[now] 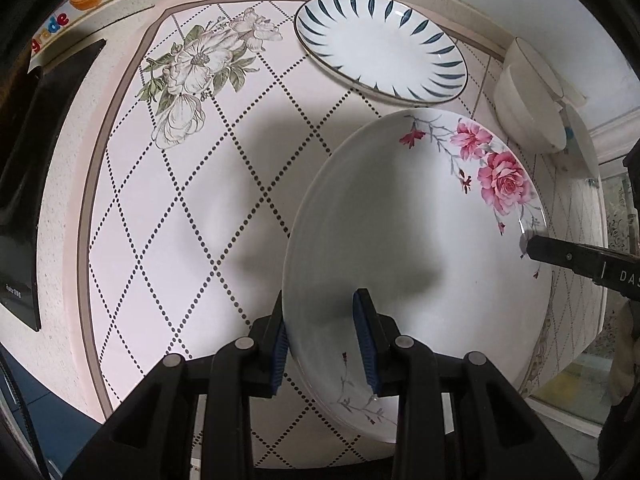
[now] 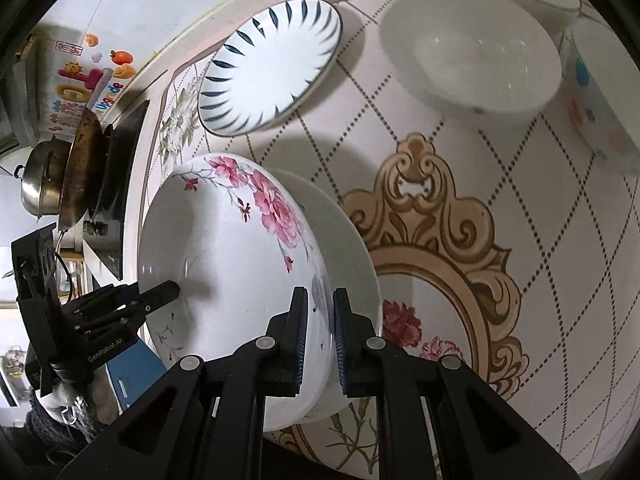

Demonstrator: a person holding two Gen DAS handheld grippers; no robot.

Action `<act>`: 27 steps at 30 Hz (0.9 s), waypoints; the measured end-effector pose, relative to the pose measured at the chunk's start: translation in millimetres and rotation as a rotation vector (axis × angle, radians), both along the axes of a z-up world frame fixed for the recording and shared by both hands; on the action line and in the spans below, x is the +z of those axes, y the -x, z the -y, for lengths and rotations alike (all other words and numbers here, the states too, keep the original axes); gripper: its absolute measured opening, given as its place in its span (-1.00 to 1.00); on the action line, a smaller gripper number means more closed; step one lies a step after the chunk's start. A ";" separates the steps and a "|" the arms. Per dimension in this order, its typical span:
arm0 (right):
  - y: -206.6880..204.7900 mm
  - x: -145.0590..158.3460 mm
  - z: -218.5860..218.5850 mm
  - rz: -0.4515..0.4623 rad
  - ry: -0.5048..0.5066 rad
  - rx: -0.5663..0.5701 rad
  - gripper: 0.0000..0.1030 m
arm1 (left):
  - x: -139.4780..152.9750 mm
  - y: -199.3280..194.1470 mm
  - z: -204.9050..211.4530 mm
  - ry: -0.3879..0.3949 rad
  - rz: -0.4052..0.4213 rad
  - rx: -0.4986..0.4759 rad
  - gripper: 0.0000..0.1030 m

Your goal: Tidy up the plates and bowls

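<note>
Left wrist view: left gripper (image 1: 325, 336) and right gripper (image 2: 320, 336) jaws both pinching rose plate (image 1: 416, 240) rim, opposite sides.

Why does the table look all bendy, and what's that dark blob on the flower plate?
Left wrist view: the fisheye lens curves the tabletop; the blob on the rose plate is a soft shadow. Right wrist view: the white bowl and the polka-dot bowl look blurry.

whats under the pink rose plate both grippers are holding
In the right wrist view a second plain white plate sits directly beneath the rose plate, only its outer edge showing. Below that lies the patterned tablecloth. The rest of the lower plate is covered.
</note>
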State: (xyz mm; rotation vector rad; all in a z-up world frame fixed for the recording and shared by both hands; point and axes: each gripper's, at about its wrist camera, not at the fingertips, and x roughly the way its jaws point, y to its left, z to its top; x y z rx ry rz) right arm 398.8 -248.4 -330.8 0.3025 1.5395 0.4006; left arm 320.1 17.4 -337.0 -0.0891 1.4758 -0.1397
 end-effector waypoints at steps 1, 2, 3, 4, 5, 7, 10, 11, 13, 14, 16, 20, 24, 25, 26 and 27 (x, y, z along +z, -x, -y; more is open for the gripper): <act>1.2 -1.7 0.2 -0.002 0.001 0.001 -0.72 | 0.3 0.1 -0.2 -0.003 -0.001 0.000 -0.46; 2.2 -4.3 -0.3 -0.004 0.004 0.003 -0.72 | 0.9 0.0 -0.5 -0.005 -0.001 0.001 -0.46; 3.5 -5.7 0.1 -0.003 0.008 0.006 -0.72 | -1.3 -3.4 -0.5 -0.008 -0.002 0.002 -0.46; 3.5 -6.6 -1.4 -0.002 0.012 0.010 -0.72 | -1.4 -4.0 -0.9 -0.010 -0.004 0.004 -0.46; 4.1 -7.5 -2.1 -0.002 0.016 0.015 -0.72 | -2.0 -4.8 -0.4 -0.010 -0.006 0.007 -0.46; 4.7 -9.4 -2.8 -0.005 0.018 0.018 -0.72 | -3.6 -6.0 -0.1 -0.010 -0.010 0.010 -0.46; 6.5 -12.3 -2.5 -0.010 0.021 0.021 -0.72 | -6.9 -4.4 2.7 -0.024 -0.020 0.005 -0.46; 6.9 -12.9 -2.7 -0.009 0.023 0.024 -0.72 | -9.8 -4.1 3.6 -0.030 -0.022 0.001 -0.46; 7.8 -13.8 -2.0 -0.007 0.025 0.024 -0.72 | -13.5 -3.7 6.7 -0.040 -0.026 -0.008 -0.46; 7.5 -14.1 -1.2 -0.008 0.021 0.018 -0.72 | -15.5 -4.4 8.6 -0.039 -0.030 -0.009 -0.46; 6.0 -14.3 0.6 -0.008 0.021 0.009 -0.72 | -16.9 -4.0 12.1 -0.048 -0.027 -0.017 -0.46; 7.5 -14.5 3.4 0.000 0.033 0.013 -0.72 | -19.9 -7.2 17.1 -0.060 -0.027 -0.022 -0.46; 8.3 -12.7 1.0 0.005 0.049 0.022 -0.72 | -21.8 -8.9 21.2 -0.070 -0.026 -0.024 -0.46; 8.7 -12.5 0.3 0.003 0.053 0.022 -0.72 | -22.3 -9.2 23.1 -0.078 -0.025 -0.029 -0.46; 8.3 -12.6 -0.8 -0.003 0.055 0.018 -0.67 | -23.3 -8.9 24.8 -0.082 -0.022 -0.032 -0.46; 8.1 -12.5 -1.5 -0.008 0.052 0.017 -0.66 | -24.1 -8.9 25.6 -0.083 -0.022 -0.033 -0.46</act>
